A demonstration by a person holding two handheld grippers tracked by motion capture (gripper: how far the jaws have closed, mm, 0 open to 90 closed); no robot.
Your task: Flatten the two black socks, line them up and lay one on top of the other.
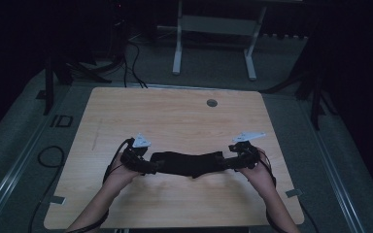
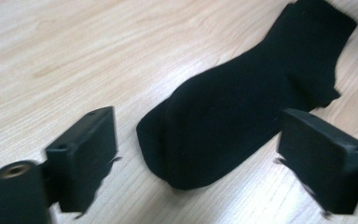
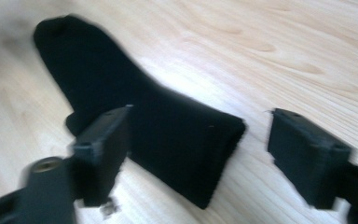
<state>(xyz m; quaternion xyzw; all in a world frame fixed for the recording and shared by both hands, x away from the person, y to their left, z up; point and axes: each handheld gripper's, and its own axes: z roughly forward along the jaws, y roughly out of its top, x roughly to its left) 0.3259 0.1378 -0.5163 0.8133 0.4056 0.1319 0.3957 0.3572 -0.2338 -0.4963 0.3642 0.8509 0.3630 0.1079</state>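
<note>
Sock (image 1: 187,164) flat on table (image 1: 175,116), black, lengthwise 9-to-3. Left claw (image 1: 151,167) at 9 end, right claw (image 1: 227,163) at 3 end, both open, gripping nothing.

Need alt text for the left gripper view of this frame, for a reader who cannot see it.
A black sock lies flat on a light wooden table, toe end nearest the camera. The left gripper is open, one black jaw either side of the toe, neither pressing on it.

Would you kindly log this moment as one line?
left tool: open | right tool: open | black sock: flat on table, released
</note>
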